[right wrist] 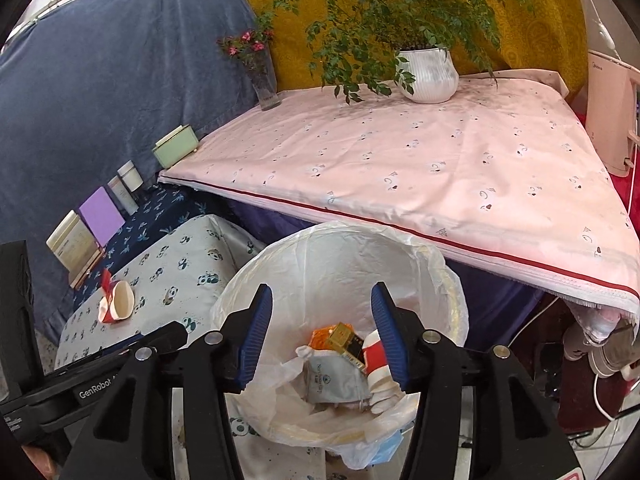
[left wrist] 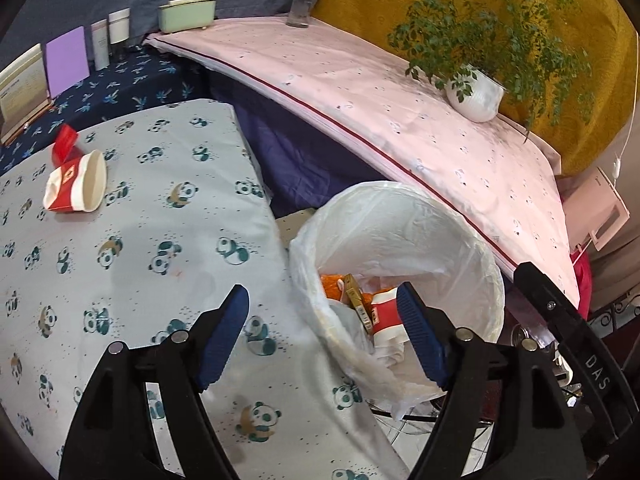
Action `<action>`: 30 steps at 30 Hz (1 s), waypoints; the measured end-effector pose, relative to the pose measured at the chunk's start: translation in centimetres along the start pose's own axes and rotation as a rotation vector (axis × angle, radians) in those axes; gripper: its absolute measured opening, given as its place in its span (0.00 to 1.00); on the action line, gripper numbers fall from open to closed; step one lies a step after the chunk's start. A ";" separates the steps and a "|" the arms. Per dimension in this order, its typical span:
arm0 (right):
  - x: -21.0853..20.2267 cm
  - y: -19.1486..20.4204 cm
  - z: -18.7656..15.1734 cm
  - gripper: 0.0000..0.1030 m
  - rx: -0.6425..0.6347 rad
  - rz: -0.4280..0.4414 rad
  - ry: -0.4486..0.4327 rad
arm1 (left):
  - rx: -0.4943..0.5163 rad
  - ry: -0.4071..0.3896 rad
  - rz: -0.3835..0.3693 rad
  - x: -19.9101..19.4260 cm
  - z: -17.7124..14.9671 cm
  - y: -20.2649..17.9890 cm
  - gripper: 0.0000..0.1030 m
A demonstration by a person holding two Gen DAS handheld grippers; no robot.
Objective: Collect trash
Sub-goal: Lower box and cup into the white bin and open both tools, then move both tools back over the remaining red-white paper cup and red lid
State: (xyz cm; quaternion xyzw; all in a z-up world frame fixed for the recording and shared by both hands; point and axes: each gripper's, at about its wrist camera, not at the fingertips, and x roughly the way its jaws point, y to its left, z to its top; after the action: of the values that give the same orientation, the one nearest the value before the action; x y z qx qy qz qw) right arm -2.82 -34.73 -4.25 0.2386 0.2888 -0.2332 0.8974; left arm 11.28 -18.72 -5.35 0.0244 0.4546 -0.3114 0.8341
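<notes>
Here, we read the left wrist view first, then the right.

Left wrist, tongs: our left gripper (left wrist: 320, 336) hangs at the lower middle of the frame with its jaws apart and nothing between them.
Left wrist, bin: the lined trash bin (left wrist: 486, 280) sits at the lower right, beside the panda cloth (left wrist: 140, 260); a red-and-white cup (left wrist: 384, 316) lies inside with orange scraps.
Left wrist, trash left: a crushed paper cup (left wrist: 76, 186) rests on its side at the middle left, a red scrap (left wrist: 64, 144) just above it.
Right wrist, tongs: our right gripper (right wrist: 322, 334) stands over the bin mouth (right wrist: 256, 280) at the lower middle, jaws apart, holding nothing.
Right wrist, trash left: the same crushed cup (right wrist: 118, 302) shows at the middle left, well apart from the bin.
Step, our judgement: a drop into the bin looks finished; the cup on the cloth remains.
Next move, our judgement: we need to swing a gripper across to that cup and close on its rim.
Hidden: the bin's base and the wires below are cut off; the printing on the packets is too small to read.
</notes>
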 end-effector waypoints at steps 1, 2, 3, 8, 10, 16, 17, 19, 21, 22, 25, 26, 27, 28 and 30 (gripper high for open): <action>0.0 0.2 0.0 0.50 -0.002 0.003 0.002 | -0.004 -0.003 0.004 -0.2 -0.1 0.3 0.70; -0.1 0.6 -0.1 0.50 -0.006 0.008 0.003 | -0.008 -0.007 0.010 -0.5 -0.1 0.6 0.70; -0.2 0.9 -0.1 0.51 -0.011 0.012 0.004 | -0.012 -0.010 0.013 -0.7 -0.2 1.0 0.70; -0.5 2.9 -0.5 0.53 -0.042 0.031 0.006 | -0.039 -0.031 0.041 -2.0 -0.4 2.8 0.70; -0.7 3.9 -0.7 0.54 -0.058 0.040 0.007 | -0.052 -0.036 0.052 -2.5 -0.6 3.6 0.70; -1.0 6.7 -1.2 0.56 -0.104 0.070 0.014 | -0.097 -0.051 0.088 -3.8 -1.1 6.3 0.70; -1.0 7.1 -1.4 0.56 -0.110 0.074 0.016 | -0.108 -0.052 0.095 -4.0 -1.2 6.9 0.70; -1.0 8.1 -1.6 0.56 -0.124 0.086 0.022 | -0.122 -0.057 0.108 -4.3 -1.3 7.8 0.70; -0.9 8.9 -1.9 0.56 -0.139 0.094 0.027 | -0.136 -0.063 0.123 -4.7 -1.5 8.7 0.70; -0.9 9.4 -2.0 0.56 -0.147 0.098 0.029 | -0.142 -0.065 0.129 -4.8 -1.5 9.1 0.70; -0.7 10.6 -2.3 0.56 -0.165 0.111 0.037 | -0.163 -0.071 0.147 -5.4 -1.6 10.4 0.70; -0.7 11.1 -2.5 0.56 -0.171 0.115 0.039 | -0.169 -0.074 0.156 -5.6 -1.7 10.8 0.70; -0.7 11.5 -2.6 0.56 -0.178 0.120 0.042 | -0.173 -0.076 0.162 -5.7 -1.7 11.2 0.70; -0.6 11.9 -2.7 0.56 -0.183 0.124 0.045 | -0.178 -0.077 0.168 -5.8 -1.8 11.5 0.70; -0.5 12.9 -3.0 0.56 -0.197 0.134 0.051 | -0.195 -0.080 0.179 -6.1 -1.9 12.5 0.70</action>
State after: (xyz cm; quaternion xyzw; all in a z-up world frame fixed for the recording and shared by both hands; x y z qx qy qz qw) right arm 2.80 -22.86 -2.32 0.1737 0.3165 -0.1372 0.9224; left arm 14.24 -4.96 -4.73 -0.0287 0.4450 -0.1908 0.8745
